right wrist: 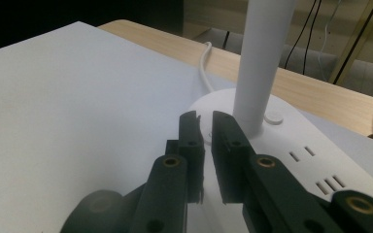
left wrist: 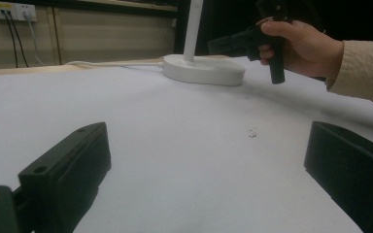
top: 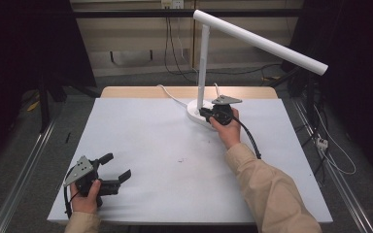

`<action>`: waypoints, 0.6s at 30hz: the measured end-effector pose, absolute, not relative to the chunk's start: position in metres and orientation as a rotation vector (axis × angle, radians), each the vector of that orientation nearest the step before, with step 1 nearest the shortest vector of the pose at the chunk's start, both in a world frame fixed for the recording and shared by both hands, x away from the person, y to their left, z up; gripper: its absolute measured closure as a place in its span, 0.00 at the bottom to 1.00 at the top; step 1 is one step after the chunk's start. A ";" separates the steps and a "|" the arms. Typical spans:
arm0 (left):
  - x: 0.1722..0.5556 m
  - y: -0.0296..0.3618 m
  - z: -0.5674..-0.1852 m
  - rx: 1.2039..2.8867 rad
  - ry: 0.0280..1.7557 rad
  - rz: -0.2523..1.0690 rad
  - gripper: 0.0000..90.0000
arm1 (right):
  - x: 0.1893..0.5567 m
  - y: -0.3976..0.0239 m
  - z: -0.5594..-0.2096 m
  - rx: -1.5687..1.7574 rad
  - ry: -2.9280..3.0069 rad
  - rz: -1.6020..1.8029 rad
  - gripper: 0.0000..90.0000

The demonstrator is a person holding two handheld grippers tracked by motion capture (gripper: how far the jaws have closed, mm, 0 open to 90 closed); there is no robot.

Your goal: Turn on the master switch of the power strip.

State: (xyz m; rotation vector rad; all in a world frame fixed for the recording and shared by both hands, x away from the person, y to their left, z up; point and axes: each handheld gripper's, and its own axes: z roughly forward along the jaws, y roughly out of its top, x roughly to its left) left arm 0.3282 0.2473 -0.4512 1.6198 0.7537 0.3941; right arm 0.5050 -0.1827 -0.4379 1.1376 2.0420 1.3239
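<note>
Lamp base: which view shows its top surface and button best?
The right gripper view: the lamp base sits close, with its round button and socket slots clear beside the right claw. The high view has it small, partly behind the hand. The left gripper view gives only its side profile.

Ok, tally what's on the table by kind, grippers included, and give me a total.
Lamp: 1, white, base at the table's far edge
Lamp cord: 1, white
Grippers: 2, black; left gripper with jaws wide apart, right gripper with jaws nearly closed at the lamp base
Total: 4
</note>
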 end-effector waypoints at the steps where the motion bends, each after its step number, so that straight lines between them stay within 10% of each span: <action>1: 0.328 0.248 -0.451 1.620 0.754 0.396 0.03 | 0.506 -0.183 -0.438 1.135 2.045 1.322 0.94; 18: 0.328 0.246 -0.450 1.609 0.760 0.393 0.03 | 0.516 -0.180 -0.440 1.153 2.053 1.333 1.00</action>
